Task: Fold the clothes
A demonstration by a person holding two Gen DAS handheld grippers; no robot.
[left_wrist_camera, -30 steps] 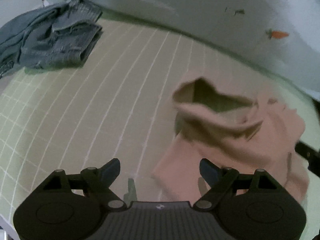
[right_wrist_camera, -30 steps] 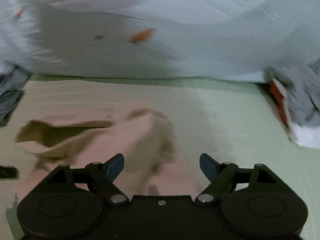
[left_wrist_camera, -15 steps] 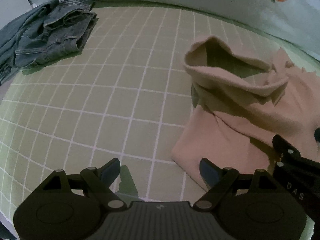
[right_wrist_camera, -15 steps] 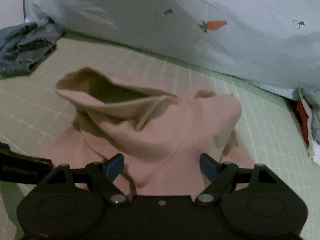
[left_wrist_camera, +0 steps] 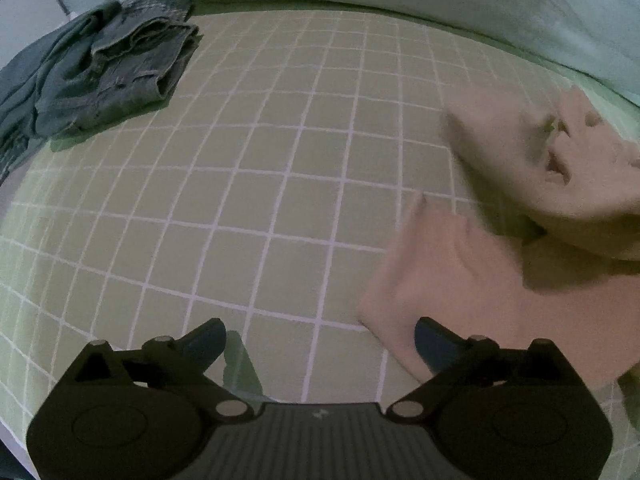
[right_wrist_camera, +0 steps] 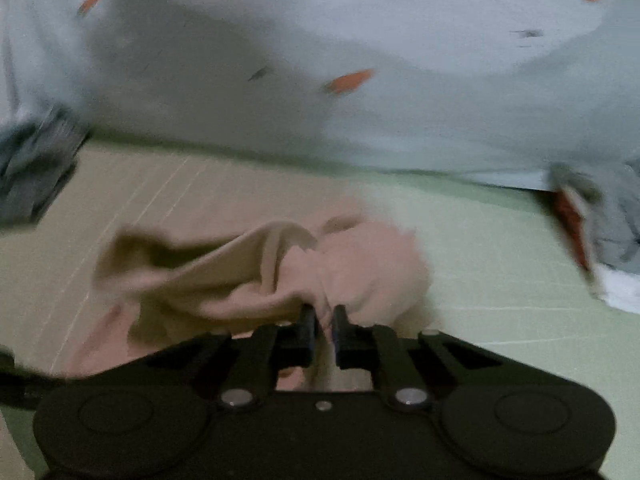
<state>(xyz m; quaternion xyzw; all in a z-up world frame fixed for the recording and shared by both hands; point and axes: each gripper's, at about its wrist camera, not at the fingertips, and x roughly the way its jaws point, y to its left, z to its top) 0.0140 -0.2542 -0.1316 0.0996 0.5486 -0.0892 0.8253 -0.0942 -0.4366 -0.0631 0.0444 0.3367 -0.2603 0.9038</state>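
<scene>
The step in hand is taking hold of the pink garment [right_wrist_camera: 248, 280] so it can be spread for folding. The right gripper [right_wrist_camera: 323, 322] has its jaws clamped on a bunched fold of the pink cloth, which rises from the jaws toward 11 o'clock in the right wrist view and ends in a gaping, tube-like opening. The left gripper [left_wrist_camera: 318, 344] hangs over the green gridded mat [left_wrist_camera: 240, 184] with its jaws opening wide and nothing between them; the garment's near edge lies just beside the finger at 3 o'clock.

The next move likely calls for the left gripper to shift toward 3 o'clock and pinch that flat lower edge, so both grippers can pull the cloth taut and lay it smooth.

The garment looks soft and limp, crumpled in its upper part and flat below, lying on the mat at 3 o'clock in the left wrist view. A heap of grey-blue denim [left_wrist_camera: 108, 76] sits well apart at 10 o'clock, and pale bedding with carrot prints [right_wrist_camera: 360, 60] runs behind the mat.
</scene>
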